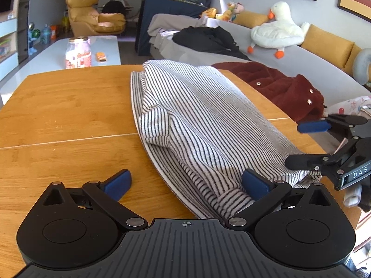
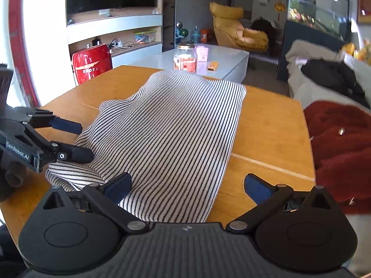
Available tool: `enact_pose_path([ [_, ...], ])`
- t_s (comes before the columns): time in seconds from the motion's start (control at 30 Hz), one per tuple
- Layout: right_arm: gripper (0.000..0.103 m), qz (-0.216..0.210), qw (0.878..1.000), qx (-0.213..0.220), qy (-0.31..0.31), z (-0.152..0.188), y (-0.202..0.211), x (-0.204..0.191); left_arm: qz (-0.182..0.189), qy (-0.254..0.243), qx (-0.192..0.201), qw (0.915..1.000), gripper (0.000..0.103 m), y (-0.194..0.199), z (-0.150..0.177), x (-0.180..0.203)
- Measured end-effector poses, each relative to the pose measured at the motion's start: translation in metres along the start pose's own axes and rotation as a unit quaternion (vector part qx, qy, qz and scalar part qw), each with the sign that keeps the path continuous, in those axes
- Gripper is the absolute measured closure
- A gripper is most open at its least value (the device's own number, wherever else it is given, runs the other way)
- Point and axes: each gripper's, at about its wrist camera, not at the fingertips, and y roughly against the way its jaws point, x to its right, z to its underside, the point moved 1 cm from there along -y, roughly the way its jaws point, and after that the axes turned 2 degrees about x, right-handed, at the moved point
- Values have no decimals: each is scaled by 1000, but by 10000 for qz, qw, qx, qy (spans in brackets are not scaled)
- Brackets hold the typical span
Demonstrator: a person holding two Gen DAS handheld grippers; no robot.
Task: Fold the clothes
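Note:
A black-and-white striped garment [image 1: 197, 115] [image 2: 176, 125] lies folded in a long band on the wooden table [image 1: 69, 115] [image 2: 266, 134], with a rumpled fold along one side. My left gripper [image 1: 186, 183] [image 2: 85, 141] is open wide at the garment's near end; its right finger rests on the cloth and its left finger is over bare wood. My right gripper [image 2: 187, 186] [image 1: 296, 144] is also open, beside the left one at the same end. Its left finger lies on the striped cloth and its right finger over the table. Neither gripper pinches the cloth.
A dark red fleece jacket [image 1: 278, 85] [image 2: 340, 148] lies on the grey sofa [image 1: 313, 64] close to the table's right edge. A black garment [image 1: 208, 39] and a plush goose [image 1: 278, 27] are farther back. A jar [image 1: 77, 53] stands on the white coffee table [image 2: 227, 58].

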Motion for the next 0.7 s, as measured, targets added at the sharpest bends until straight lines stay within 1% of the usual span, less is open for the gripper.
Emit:
enact_pose_path([
  [0.07, 1, 184, 9978, 351, 525, -6, 20, -9, 29, 84, -39, 10000, 0, 4, 0, -1],
  [0.1, 4, 135, 9968, 473, 636, -9, 28, -12, 36, 146, -37, 9999, 0, 8, -2, -3],
  [0.13, 13, 29, 9960, 570, 689, -13, 34, -15, 42, 206, -33, 9998, 0, 12, -4, -5],
  [0.17, 22, -112, 9959, 618, 647, -17, 37, -18, -61, 168, 60, 9998, 0, 18, -8, -5],
  [0.23, 31, -315, 9964, 612, 504, -23, 32, -23, -226, 29, 200, 9995, 0, 27, -15, -3],
  [0.3, 31, -369, 9967, 424, 589, -21, 15, -33, -314, -162, 263, 9990, 0, 34, -20, 1],
  [0.37, 31, -537, 9959, -108, 715, -10, -6, -42, -402, -353, 325, 9980, 0, 41, -26, 6],
  [0.4, 31, -561, 9959, -86, 704, -5, -9, -44, -446, -448, 357, 9974, 0, 45, -28, 8],
  [0.5, 29, -602, 9940, 147, 903, -9, 8, -48, -550, -767, 238, 9953, 0, 45, -23, 14],
  [0.53, 23, -713, 9923, 261, 983, -10, 16, -51, -584, -873, 197, 9943, 0, 45, -21, 16],
  [0.57, 18, -844, 9898, 344, 1091, -11, 23, -56, -571, -869, 162, 9945, 0, 44, -21, 16],
  [0.63, 17, -1038, 9841, 418, 1379, -10, 30, -70, -536, -838, 94, 9950, 0, 41, -20, 14],
  [0.7, 18, -965, 9790, 397, 1753, -3, 23, -87, -503, -823, 30, 9953, 0, 39, -19, 13],
])
